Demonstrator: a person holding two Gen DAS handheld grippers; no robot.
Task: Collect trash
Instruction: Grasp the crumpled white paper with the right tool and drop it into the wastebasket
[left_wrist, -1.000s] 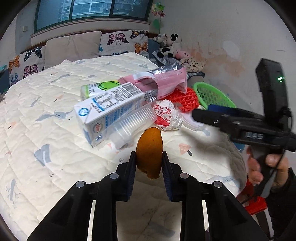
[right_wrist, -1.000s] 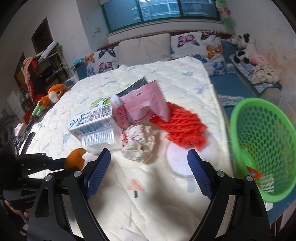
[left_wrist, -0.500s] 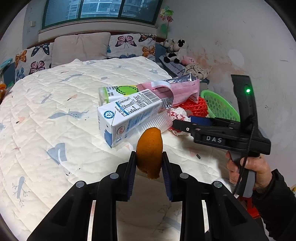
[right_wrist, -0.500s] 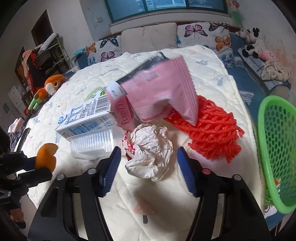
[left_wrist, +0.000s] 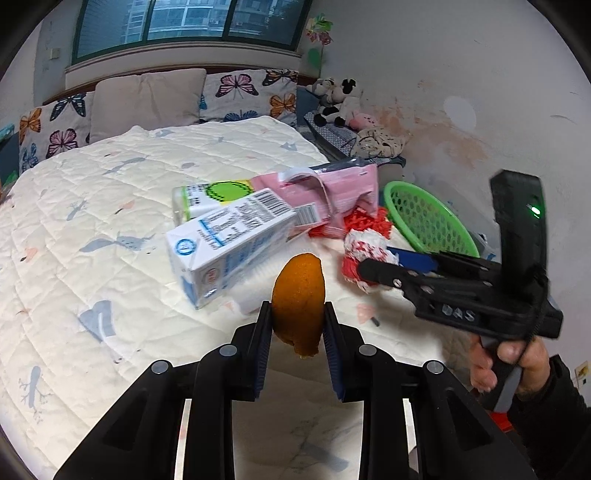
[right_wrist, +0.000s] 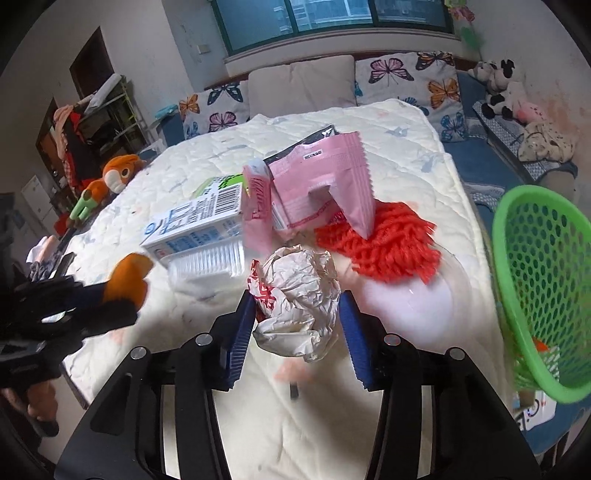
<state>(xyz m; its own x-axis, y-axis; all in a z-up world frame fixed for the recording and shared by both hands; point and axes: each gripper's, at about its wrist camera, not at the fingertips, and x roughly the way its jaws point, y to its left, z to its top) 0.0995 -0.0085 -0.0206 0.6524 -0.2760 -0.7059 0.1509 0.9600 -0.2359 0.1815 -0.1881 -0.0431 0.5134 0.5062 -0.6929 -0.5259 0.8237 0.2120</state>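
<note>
Trash lies heaped on the quilt (right_wrist: 406, 140): a milk carton (right_wrist: 192, 229), a pink wrapper (right_wrist: 325, 177), red netting (right_wrist: 391, 240) and a clear tray (right_wrist: 207, 262). Right gripper (right_wrist: 297, 325) has its blue pads clamped on the crumpled paper ball (right_wrist: 299, 295), low over the quilt. Left gripper (left_wrist: 297, 332) is closed tight on an orange peel (left_wrist: 299, 295), held clear of the quilt. Green basket (right_wrist: 543, 280) sits just beside the bed, to the right.
</note>
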